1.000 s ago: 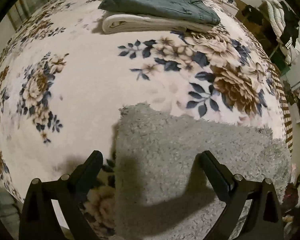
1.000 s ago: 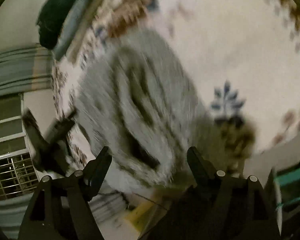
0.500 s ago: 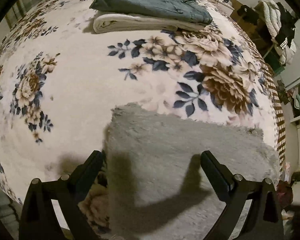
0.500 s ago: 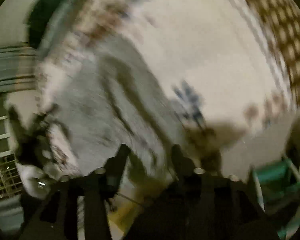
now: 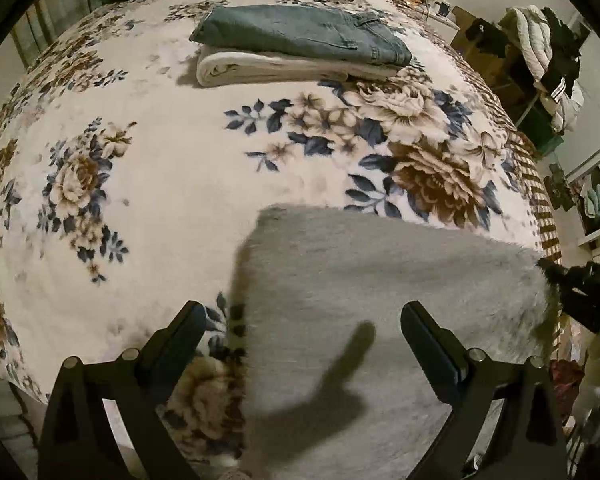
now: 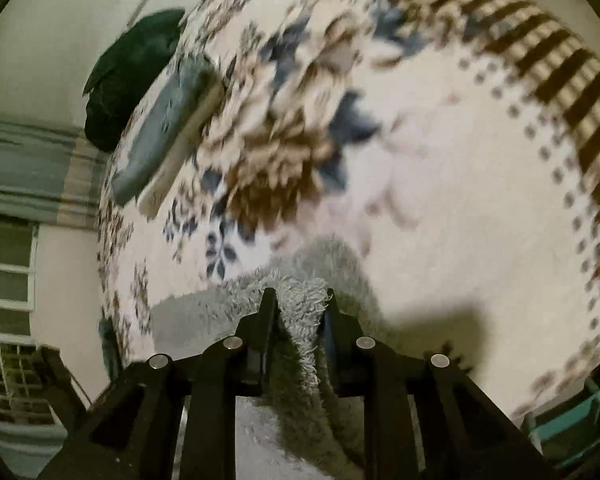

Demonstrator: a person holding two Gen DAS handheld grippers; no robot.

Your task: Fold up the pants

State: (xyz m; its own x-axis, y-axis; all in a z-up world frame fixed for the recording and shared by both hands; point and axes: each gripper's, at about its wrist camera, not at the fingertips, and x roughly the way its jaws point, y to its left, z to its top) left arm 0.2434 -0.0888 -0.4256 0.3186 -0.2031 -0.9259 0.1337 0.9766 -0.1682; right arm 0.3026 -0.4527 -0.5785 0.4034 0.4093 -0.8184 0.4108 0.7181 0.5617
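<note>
Left wrist view: our left gripper [image 5: 300, 320] hangs wide open above the grey fleece pants [image 5: 380, 280], gripping nothing.
Right gripper [image 6: 298, 300]: jaws closing on a bunched fold of pants [image 6: 300, 304].
Pants: lying on our floral blanket [image 5: 160, 180].
Far end: folded jeans [image 5: 300, 34] over a cream garment [image 5: 268, 69].

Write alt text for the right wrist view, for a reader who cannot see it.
The right gripper is closing its two black fingers on a bunched fold of fuzzy grey pants at the near edge of a bed with a floral blanket. Far off on the blanket, blurred, lies a folded stack of clothes beside a dark green pillow.
</note>
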